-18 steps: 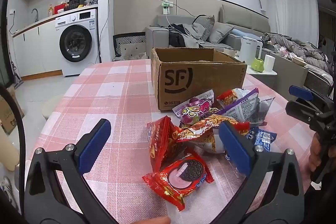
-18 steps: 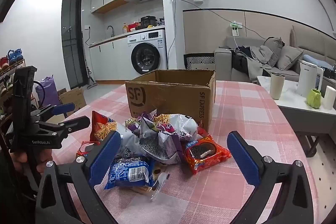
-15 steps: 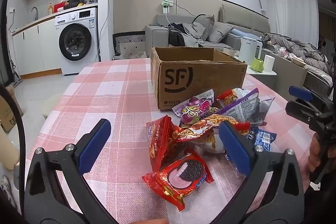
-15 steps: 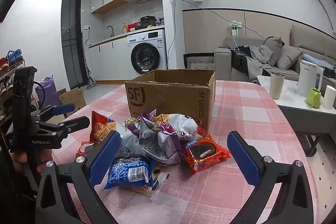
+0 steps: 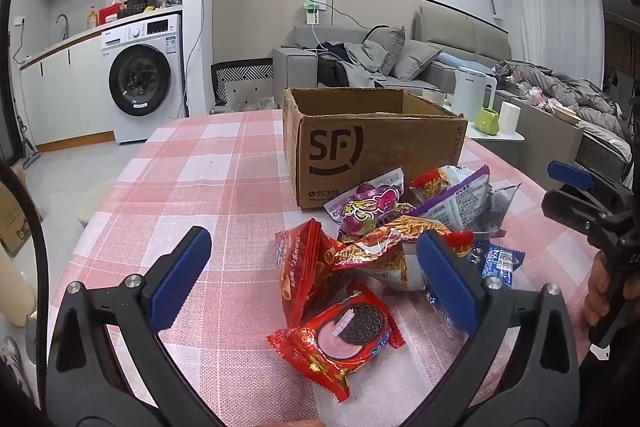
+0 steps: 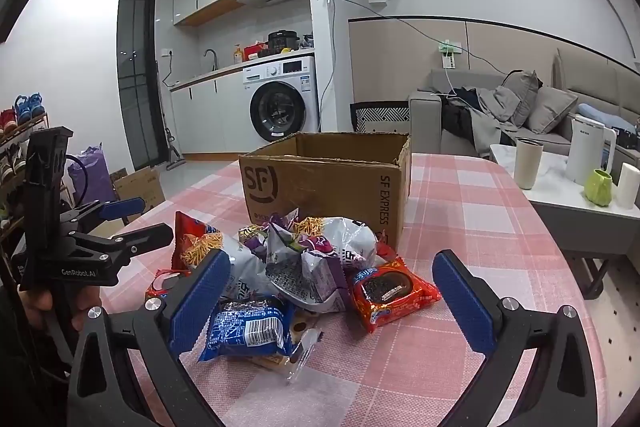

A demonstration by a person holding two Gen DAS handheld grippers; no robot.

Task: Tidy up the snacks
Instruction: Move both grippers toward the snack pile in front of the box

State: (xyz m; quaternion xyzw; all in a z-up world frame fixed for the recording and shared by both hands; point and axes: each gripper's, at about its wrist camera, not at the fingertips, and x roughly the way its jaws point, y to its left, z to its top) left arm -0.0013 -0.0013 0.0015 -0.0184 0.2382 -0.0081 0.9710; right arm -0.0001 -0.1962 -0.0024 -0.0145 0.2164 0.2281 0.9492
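Moved almost nothing since the earlier frame. Left claw [image 5: 312,279] and right claw [image 6: 332,291] hung wide and empty over the snack pile [image 6: 304,263] at frame centre on the tabletop [image 5: 208,187], before the cardboard box [image 5: 372,147]. Best approached by one loose outer packet, not the heap.

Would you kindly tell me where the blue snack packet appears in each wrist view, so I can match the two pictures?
Left wrist view: the blue snack packet sits right of centre, partly hidden behind the near tong pad.
Right wrist view: it lies low and left of centre, at the front of the pile.
Shared landmark: the cardboard box behind the pile.
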